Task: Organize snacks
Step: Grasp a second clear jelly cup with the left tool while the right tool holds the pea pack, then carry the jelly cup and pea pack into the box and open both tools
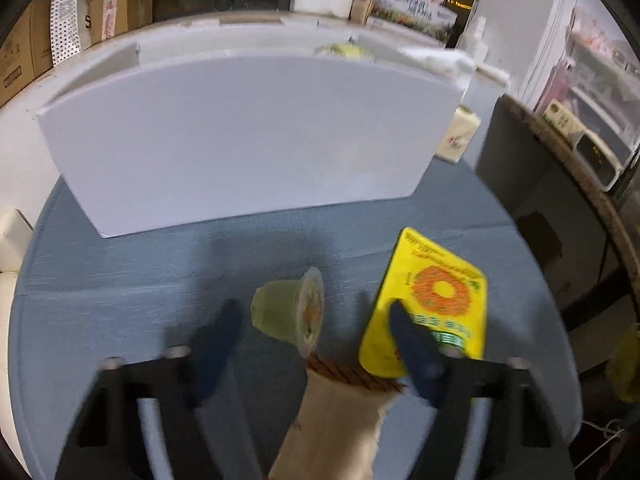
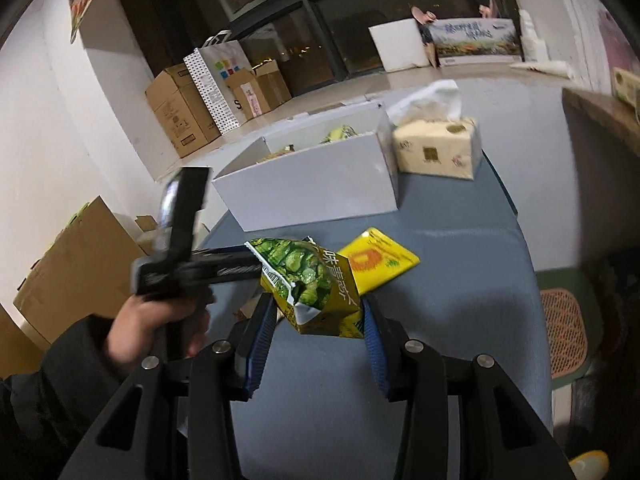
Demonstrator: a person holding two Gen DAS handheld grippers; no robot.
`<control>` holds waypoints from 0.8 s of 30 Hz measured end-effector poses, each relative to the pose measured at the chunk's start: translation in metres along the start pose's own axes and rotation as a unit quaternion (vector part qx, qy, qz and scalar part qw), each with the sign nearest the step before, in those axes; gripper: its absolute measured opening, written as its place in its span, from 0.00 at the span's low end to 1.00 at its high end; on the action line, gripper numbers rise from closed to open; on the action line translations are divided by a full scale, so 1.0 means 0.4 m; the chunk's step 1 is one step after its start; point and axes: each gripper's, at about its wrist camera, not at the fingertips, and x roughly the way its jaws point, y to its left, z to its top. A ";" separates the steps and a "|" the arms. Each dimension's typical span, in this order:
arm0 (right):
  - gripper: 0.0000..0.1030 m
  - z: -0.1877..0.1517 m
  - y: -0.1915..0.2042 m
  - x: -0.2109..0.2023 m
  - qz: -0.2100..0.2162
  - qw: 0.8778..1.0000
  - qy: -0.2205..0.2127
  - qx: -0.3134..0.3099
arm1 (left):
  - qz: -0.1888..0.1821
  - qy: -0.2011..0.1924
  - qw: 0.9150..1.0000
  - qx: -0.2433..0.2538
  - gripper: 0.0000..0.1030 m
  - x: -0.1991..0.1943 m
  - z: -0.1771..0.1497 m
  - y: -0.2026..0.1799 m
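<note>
2 grippers: right gripper [image 2: 318, 326] clamps light, crushable green snack packet [image 2: 310, 286] mid-body; left gripper [image 1: 316, 330] unclamped, straddling jelly cup [image 1: 288, 312].

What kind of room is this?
Probably an office or storeroom used as a makeshift recording space: stacked cardboard boxes along the wall, dark floor-length windows, and a small blue table with a white bin.

The table top [image 1: 120, 280] is blue-grey, the big box [image 1: 240, 128] is white, the flat packet [image 1: 440, 292] is yellow with an orange ring, the little cup [image 1: 280, 312] looks pale green through the blur, and the snack bag [image 2: 312, 284] is green and yellow.
</note>
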 end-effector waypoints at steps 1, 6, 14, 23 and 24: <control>0.45 -0.002 -0.005 -0.003 0.001 1.000 -0.001 0.004 | 0.010 0.009 1.000 0.000 0.38 0.015 -0.001 0.001; 0.45 -0.005 -0.021 -0.011 0.002 1.000 -0.007 0.013 | 0.007 -0.005 1.000 0.005 0.35 0.006 -0.005 0.010; 0.45 -0.011 -0.010 0.009 -0.004 1.000 0.002 0.009 | -0.021 -0.069 0.997 0.011 0.32 -0.153 -0.040 0.033; 0.45 0.018 0.013 0.064 0.007 1.000 0.007 0.024 | -0.076 -0.157 0.985 0.005 0.32 -0.391 -0.077 0.061; 0.45 0.029 0.019 0.073 0.010 1.000 0.007 0.024 | -0.075 -0.164 0.984 0.007 0.32 -0.412 -0.077 0.065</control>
